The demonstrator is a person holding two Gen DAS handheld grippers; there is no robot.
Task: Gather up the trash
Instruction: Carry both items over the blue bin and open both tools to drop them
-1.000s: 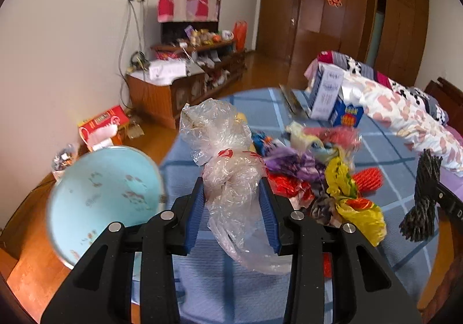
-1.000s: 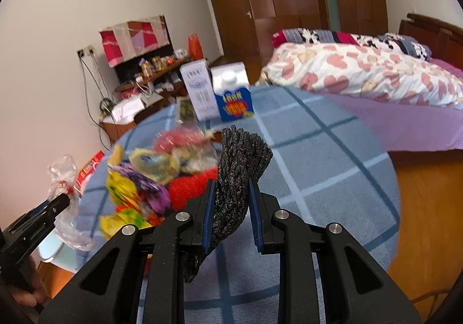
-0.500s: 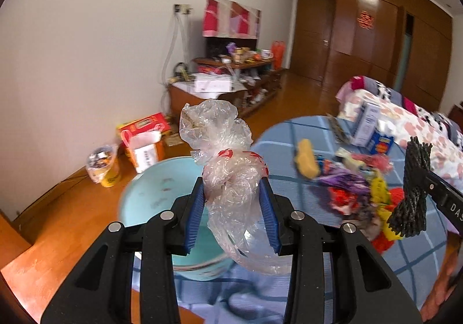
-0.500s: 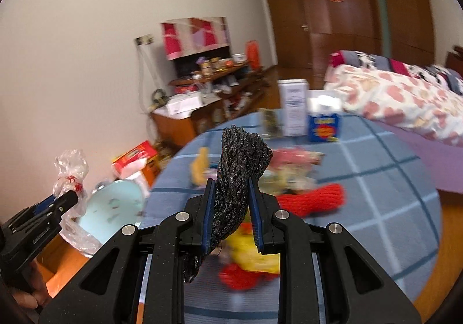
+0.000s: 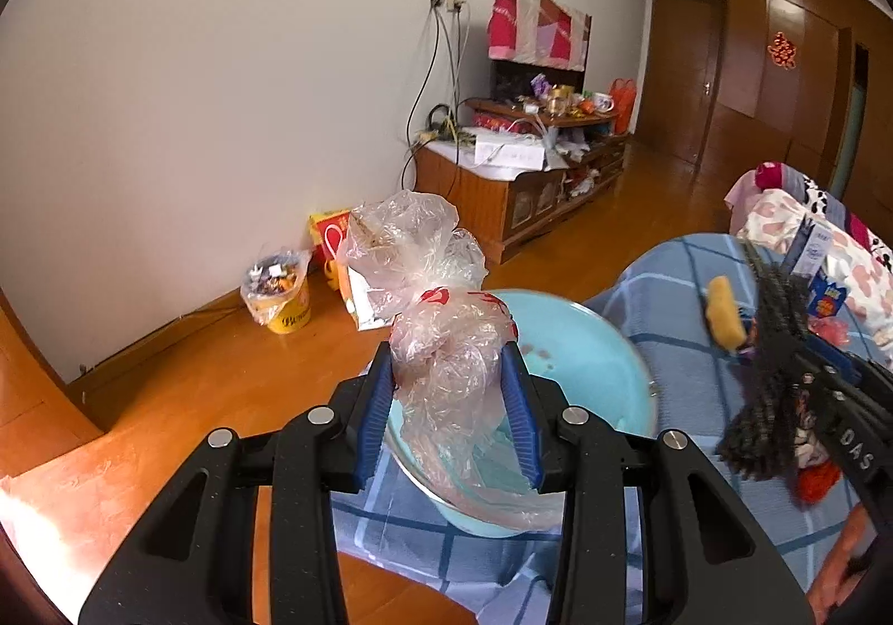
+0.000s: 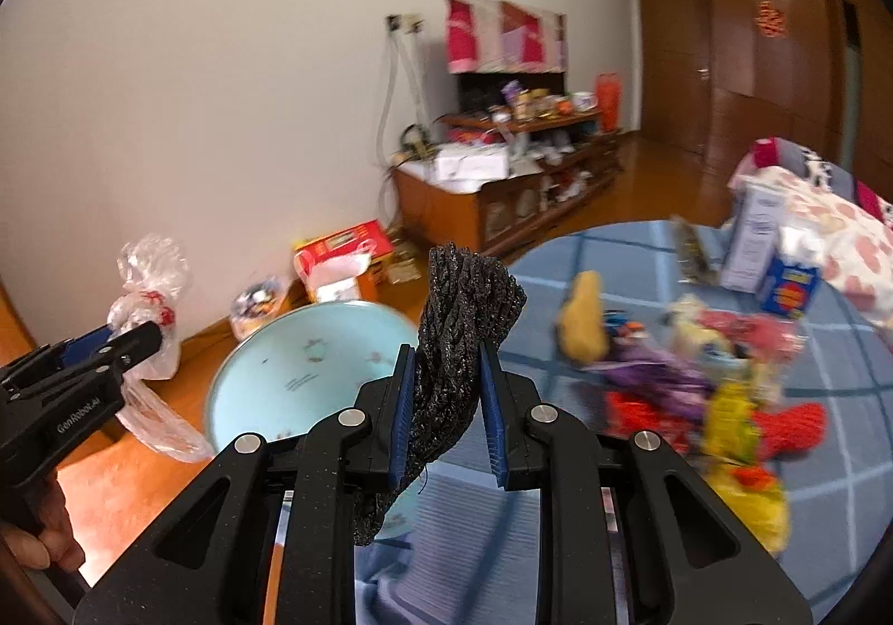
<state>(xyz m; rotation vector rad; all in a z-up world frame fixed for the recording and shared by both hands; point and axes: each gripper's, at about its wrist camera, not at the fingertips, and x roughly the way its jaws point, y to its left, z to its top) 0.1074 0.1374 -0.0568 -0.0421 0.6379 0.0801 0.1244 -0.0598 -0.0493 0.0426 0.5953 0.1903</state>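
Left tongs (image 5: 451, 418) are clamped on a knotted clear plastic bag (image 5: 441, 346) at centre frame, over the pale blue basin (image 5: 586, 351). Right tongs (image 6: 446, 413) are clamped on a black mesh bundle (image 6: 463, 312), lower centre. Loose wrappers (image 6: 697, 390) lie at right on the blue checked worktop (image 6: 614, 256).

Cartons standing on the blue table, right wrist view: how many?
2. A tall white carton at the table's far right edge, and a shorter blue carton just in front of it. Others may be hidden out of view.
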